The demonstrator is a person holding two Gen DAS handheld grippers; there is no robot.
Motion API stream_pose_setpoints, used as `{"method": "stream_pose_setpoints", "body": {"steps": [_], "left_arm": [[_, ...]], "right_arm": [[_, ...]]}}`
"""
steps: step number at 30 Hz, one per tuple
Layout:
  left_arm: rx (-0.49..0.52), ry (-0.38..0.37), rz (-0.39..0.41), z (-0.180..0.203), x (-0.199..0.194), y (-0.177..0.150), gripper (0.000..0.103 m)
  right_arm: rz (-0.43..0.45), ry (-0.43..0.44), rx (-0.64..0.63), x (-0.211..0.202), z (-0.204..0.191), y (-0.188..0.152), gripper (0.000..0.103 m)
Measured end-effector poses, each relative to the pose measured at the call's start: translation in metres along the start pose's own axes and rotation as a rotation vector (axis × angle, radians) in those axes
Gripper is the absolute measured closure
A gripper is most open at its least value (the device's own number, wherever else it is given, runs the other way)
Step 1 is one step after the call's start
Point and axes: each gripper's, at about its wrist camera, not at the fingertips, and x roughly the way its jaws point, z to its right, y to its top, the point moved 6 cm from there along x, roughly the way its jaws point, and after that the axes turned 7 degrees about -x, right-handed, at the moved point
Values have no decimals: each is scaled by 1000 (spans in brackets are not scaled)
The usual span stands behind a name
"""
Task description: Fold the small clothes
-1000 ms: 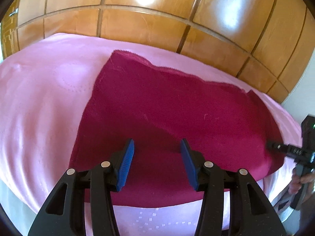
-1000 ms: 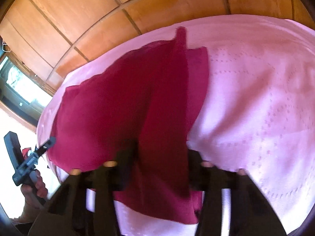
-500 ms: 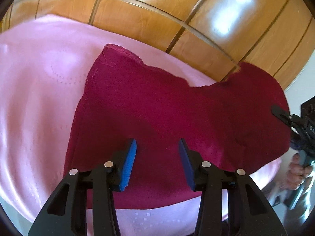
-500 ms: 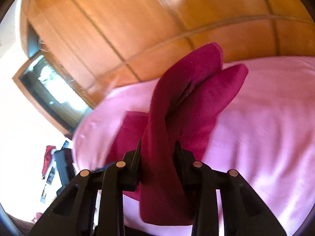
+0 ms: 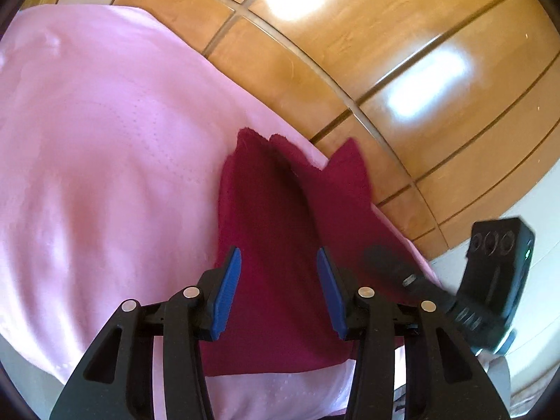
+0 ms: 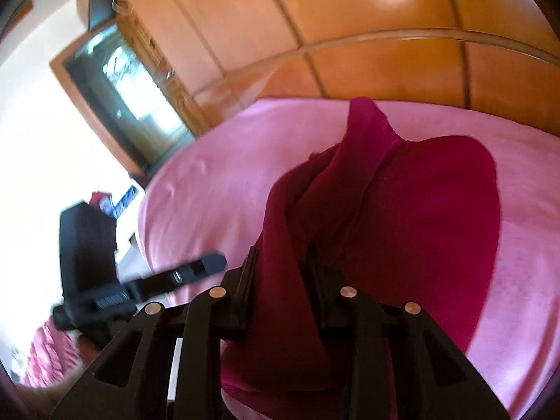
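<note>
Left wrist view recorded the magenta cloth (image 5: pixel 266 245) lying on a pink bed sheet (image 5: pixel 105 157), half folded, its long axis running from the near edge of the bed away toward the wooden wardrobe panels (image 5: pixel 402 52). Its far end rose in two soft peaks with rough, nubby hems; the fabric looked matte and fleecy, the sheet smooth with a faint dotted weave. The left gripper (image 5: pixel 280 280) hovered above the cloth's near part, its blue ribbed fingers (image 5: pixel 227 290) standing apart with nothing pinched between them. The right gripper (image 5: pixel 385 262) showed at the right edge, blurred. Right wrist view showed the right gripper (image 6: pixel 280 269) with its black fingers (image 6: pixel 246 280) closing on a raised ridge of the same cloth (image 6: pixel 420 217), the pads pressing it on both sides. That ridge ran upward and away from the fingers, while the remainder lay flat on the sheet (image 6: pixel 210 182) as a rounded, dark red patch. The left gripper (image 6: pixel 210 262) appeared at left, blurred.
</note>
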Motion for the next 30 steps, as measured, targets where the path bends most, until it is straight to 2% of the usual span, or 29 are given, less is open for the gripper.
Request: {"method": "stream_pose_setpoints", "body": {"steps": [2,4,6,7,8,10,13,15,23,28,29,30], "left_arm": [[-12,-12,-6,0,-1,0,59],[-27,-29,-19,2,1,1,47],[-45,-61,-32,4,3,3,41],[-55,-84,-48,5,2,4,39],[-69,-110,-71,8,5,4,37],[-91,-135,-89,12,10,9,33],[-107,-148,-112,16,17,16,28],[-112,-144,-132,17,25,19,25],[-152,-130,-240,19,57,24,23],[-87,-86,-265,37,72,28,23],[-70,-77,-267,40,73,28,25],[-34,-56,-274,45,76,28,32]], "right_arm": [[-16,-23,-38,5,-4,-5,78],[-24,-38,-69,5,-6,-14,77],[-16,-18,-82,-1,-7,-16,73],[-10,0,-80,-2,-9,-17,65],[5,40,-71,-9,-11,-17,51],[33,89,-62,-17,-19,-17,33],[72,111,-50,-48,-15,-26,33],[83,90,-32,-60,-6,-32,33],[59,-123,78,-81,52,-81,29],[61,-164,50,-83,51,-92,29],[60,-168,44,-82,50,-93,29],[58,-169,42,-80,48,-93,29]]}}
